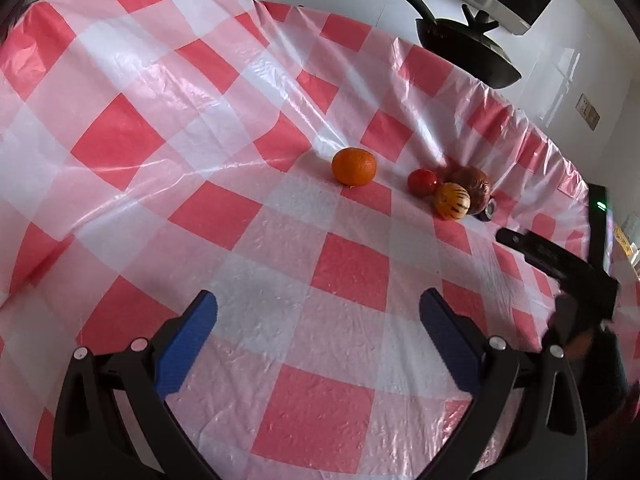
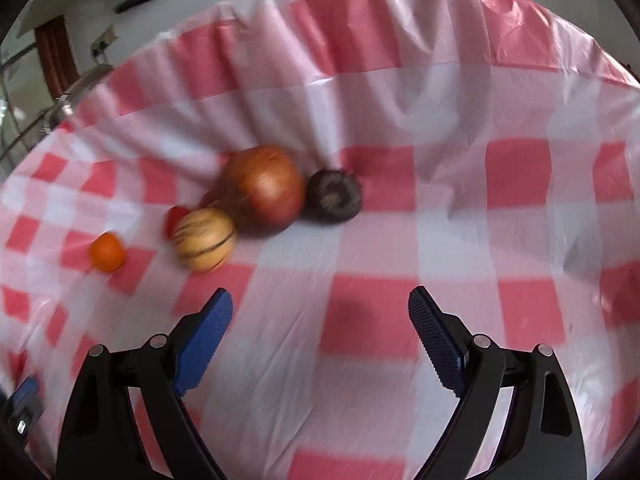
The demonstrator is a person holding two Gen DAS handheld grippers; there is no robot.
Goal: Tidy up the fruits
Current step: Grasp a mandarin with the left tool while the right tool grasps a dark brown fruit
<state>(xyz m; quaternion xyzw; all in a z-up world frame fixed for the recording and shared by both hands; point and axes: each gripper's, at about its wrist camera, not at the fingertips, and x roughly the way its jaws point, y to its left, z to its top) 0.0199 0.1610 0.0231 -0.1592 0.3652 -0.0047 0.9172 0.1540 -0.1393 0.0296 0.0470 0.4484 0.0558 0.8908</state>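
Observation:
An orange [image 1: 354, 166] sits alone on the red-and-white checked tablecloth [image 1: 200, 120]. To its right lies a cluster: a small red fruit [image 1: 422, 181], a yellow fruit with dark stripes [image 1: 452, 201], a large reddish-brown fruit [image 1: 472, 186] and a dark purple fruit [image 1: 488, 211]. The right wrist view shows the same orange [image 2: 106, 257], striped fruit [image 2: 204, 238], reddish-brown fruit [image 2: 264, 188], dark fruit [image 2: 334, 196] and red fruit [image 2: 176, 218]. My left gripper [image 1: 318, 312] is open and empty, well short of the orange. My right gripper [image 2: 320, 312] is open and empty, just short of the cluster; it also shows in the left wrist view [image 1: 560, 264].
A black frying pan [image 1: 460, 44] stands beyond the table's far edge in the left wrist view. The cloth drapes over the far table edge [image 2: 360, 20] in folds. White walls lie behind.

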